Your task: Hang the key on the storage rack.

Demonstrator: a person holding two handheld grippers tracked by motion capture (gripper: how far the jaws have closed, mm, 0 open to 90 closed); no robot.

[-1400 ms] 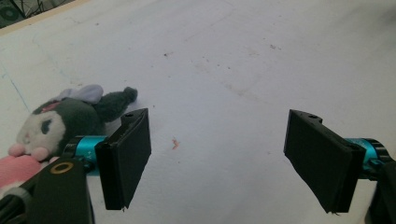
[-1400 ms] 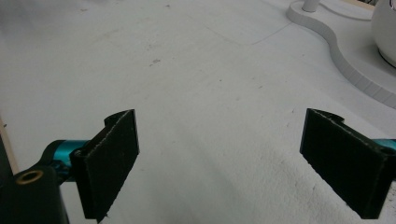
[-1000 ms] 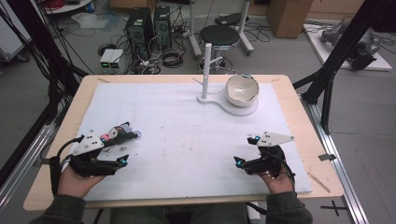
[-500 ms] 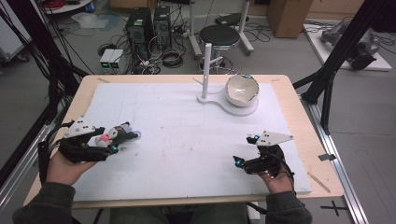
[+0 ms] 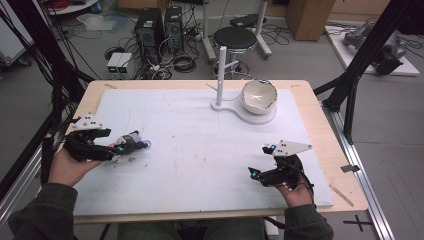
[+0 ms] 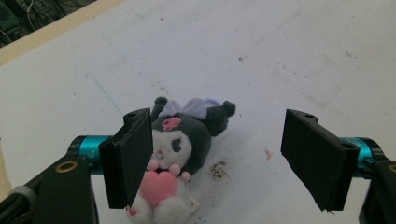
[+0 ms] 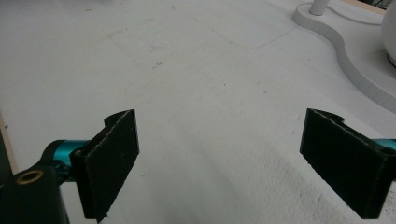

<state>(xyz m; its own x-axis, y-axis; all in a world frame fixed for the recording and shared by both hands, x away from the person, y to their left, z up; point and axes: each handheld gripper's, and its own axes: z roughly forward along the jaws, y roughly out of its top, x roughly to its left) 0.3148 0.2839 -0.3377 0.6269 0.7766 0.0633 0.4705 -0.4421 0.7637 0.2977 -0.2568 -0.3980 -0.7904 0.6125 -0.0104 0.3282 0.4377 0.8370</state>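
A person seated at the near edge of a wooden table (image 5: pixel 320 107) holds a two-jaw gripper in each hand over a white mat (image 5: pixel 200 140). The left gripper (image 6: pixel 217 156), near the mat's left edge, has its jaws spread wide; a small plush toy (image 6: pixel 175 154) with a dark hood, lilac bow and pink heart lies on the mat just inside one jaw, which hides part of its side, and its lower end is cut off by the frame. From above, the toy (image 5: pixel 139 145) is a barely legible speck at the jaw tips. The right gripper (image 7: pixel 219 161), near the mat's near right corner, is also open, over bare mat. A white bowl (image 5: pixel 259 96) sits on a white stand (image 5: pixel 225 105) toward the far edge; the bowl's contents cannot be made out.
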